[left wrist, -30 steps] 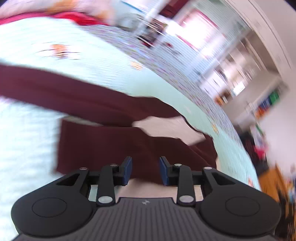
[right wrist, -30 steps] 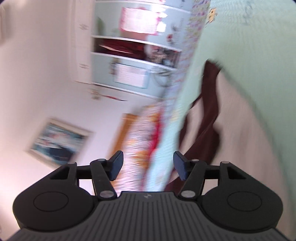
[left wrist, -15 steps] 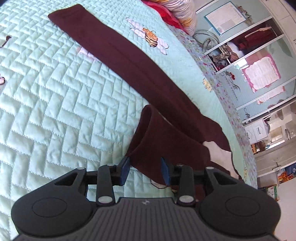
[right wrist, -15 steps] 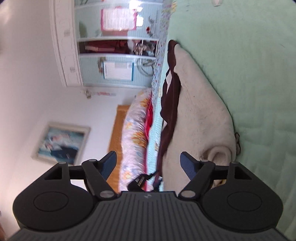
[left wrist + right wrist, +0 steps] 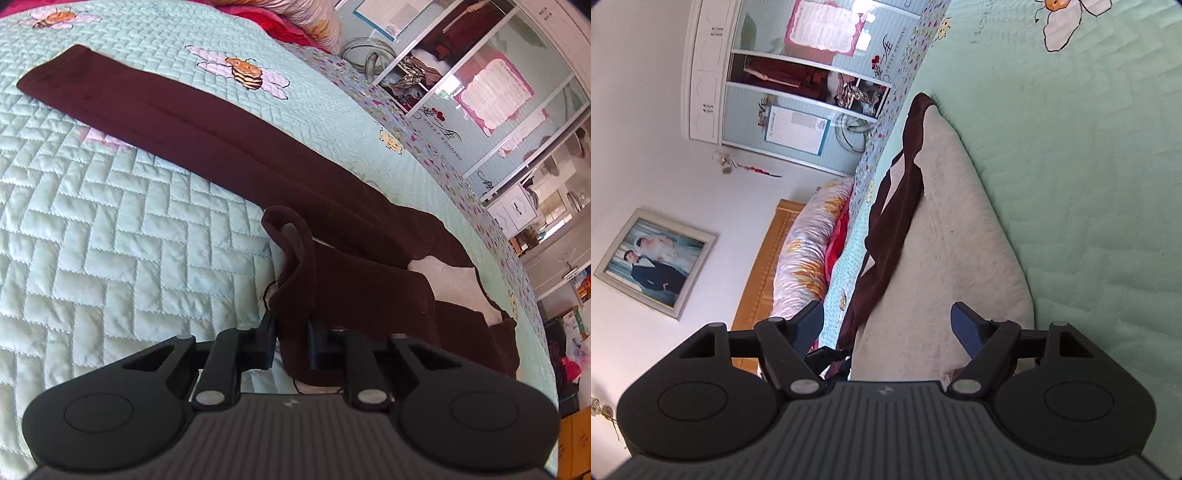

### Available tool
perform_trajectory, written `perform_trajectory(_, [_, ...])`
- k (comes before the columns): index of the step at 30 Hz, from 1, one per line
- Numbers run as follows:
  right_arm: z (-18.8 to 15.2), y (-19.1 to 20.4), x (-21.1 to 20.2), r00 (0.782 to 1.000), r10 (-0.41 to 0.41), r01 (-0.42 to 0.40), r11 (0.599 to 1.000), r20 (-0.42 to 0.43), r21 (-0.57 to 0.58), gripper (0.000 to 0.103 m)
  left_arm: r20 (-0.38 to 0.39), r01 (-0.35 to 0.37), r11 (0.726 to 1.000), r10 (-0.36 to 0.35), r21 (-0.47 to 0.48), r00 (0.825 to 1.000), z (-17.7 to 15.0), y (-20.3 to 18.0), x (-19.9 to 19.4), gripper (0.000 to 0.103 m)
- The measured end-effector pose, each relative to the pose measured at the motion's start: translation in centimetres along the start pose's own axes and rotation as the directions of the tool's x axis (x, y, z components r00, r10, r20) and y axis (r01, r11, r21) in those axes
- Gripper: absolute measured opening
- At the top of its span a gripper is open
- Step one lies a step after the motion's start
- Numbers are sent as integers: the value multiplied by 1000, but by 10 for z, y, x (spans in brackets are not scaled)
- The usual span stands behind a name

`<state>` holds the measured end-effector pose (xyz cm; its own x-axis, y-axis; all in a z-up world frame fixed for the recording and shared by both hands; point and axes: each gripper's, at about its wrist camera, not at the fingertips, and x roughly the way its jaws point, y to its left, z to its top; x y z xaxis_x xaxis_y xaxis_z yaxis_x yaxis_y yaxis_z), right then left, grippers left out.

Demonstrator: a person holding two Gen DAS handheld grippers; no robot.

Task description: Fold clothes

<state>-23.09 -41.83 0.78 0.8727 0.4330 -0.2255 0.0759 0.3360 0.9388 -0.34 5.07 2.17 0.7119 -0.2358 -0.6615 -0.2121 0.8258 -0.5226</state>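
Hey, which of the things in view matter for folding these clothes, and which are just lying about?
For the job:
- dark maroon garment, cream lining showing
- left tongs, closing on its bunched cuff
- right tongs, open over the lining

Just there:
- quilted bedspread
- rolled duvet
- framed photo
- wardrobe shelves

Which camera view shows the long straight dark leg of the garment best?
The left wrist view: the long dark leg lies flat across the quilt, seen whole. The right wrist view shows only a narrow dark strip beside the cream lining.
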Motion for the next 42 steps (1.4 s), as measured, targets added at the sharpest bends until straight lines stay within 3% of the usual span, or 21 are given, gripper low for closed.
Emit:
perform_trajectory(3, [-6, 5, -1, 1000, 11, -12, 1000, -28, -28, 78, 0, 3, 1000, -3, 8, 1000, -1, 2, 1, 17])
perform_trajectory(7, [-12, -4, 2, 995, 92, -90, 995, -35, 47, 77, 0, 6, 999, -6, -43, 1000, 0, 6, 0, 20])
perform_trajectory(9, [-14, -12, 11, 997, 10, -7, 999, -82, 39, 75, -5, 6, 999, -7, -52, 1000, 1, 4, 1, 27])
perform_trajectory(11, [-17, -15, 16, 987, -114, 113, 993, -116, -15, 31, -7, 0, 999, 0, -44, 1000, 2, 0, 2, 31])
perform_trajectory(12, [-17, -17, 16, 984, -135, 134, 991, -120, -19, 31, -7, -3, 999, 3, -40, 1000, 2, -2, 2, 38])
perform_trajectory(15, [-15, -18, 8, 988, -89, 95, 995, -122, 40, 40, -5, -12, 1000, 12, -23, 1000, 2, -8, 3, 42])
perform_trajectory(17, [-16, -9, 2, 988, -73, 75, 997, -137, 4, 60, -1, -22, 1000, 22, -4, 1000, -1, -10, 4, 43])
perform_trajectory(18, [-17, -3, -1, 986, -82, 78, 997, -145, -29, 65, 1, -26, 1000, 26, 11, 1000, -2, -11, 5, 43])
perform_trajectory(24, [-39, 17, -14, 960, -214, 177, 963, -181, -202, 68, 2, -38, 998, 38, 47, 999, -4, -14, 6, 43])
perform_trajectory(26, [-51, 22, -14, 946, -264, 201, 932, -186, -302, 67, -3, -38, 998, 38, 48, 999, -2, -14, 7, 43])
perform_trajectory(28, [-66, 31, -13, 925, -335, 229, 866, -177, -444, 64, -6, -37, 998, 38, 51, 999, -2, -15, 8, 43])
perform_trajectory(30, [-82, 43, -8, 891, -427, 262, 760, -153, -595, 53, -8, -37, 998, 37, 53, 999, -1, -15, 8, 43])
perform_trajectory(31, [-90, 49, -6, 873, -468, 268, 694, -136, -669, 45, -8, -37, 998, 38, 53, 999, -1, -15, 8, 43])
perform_trajectory(33, [-105, 59, -1, 841, -532, 257, 553, -99, -793, 39, -7, -40, 998, 40, 58, 999, -2, -16, 9, 43])
perform_trajectory(35, [-113, 62, 0, 828, -554, 239, 483, -83, -843, 31, -6, -43, 997, 44, 64, 999, -2, -17, 10, 43])
perform_trajectory(37, [-115, 62, 0, 823, -564, 234, 446, -69, -864, 28, -3, -43, 997, 43, 70, 999, -3, -17, 10, 44])
perform_trajectory(38, [-113, 61, 0, 822, -565, 234, 448, -70, -863, 28, -2, -43, 996, 44, 73, 999, -3, -18, 10, 45])
perform_trajectory(40, [-110, 60, 1, 818, -569, 243, 470, -82, -848, 28, 0, -44, 996, 44, 78, 999, -3, -18, 10, 45])
perform_trajectory(42, [-106, 62, 2, 824, -561, 272, 517, -81, -812, 29, 0, -44, 996, 44, 80, 999, -3, -19, 11, 45])
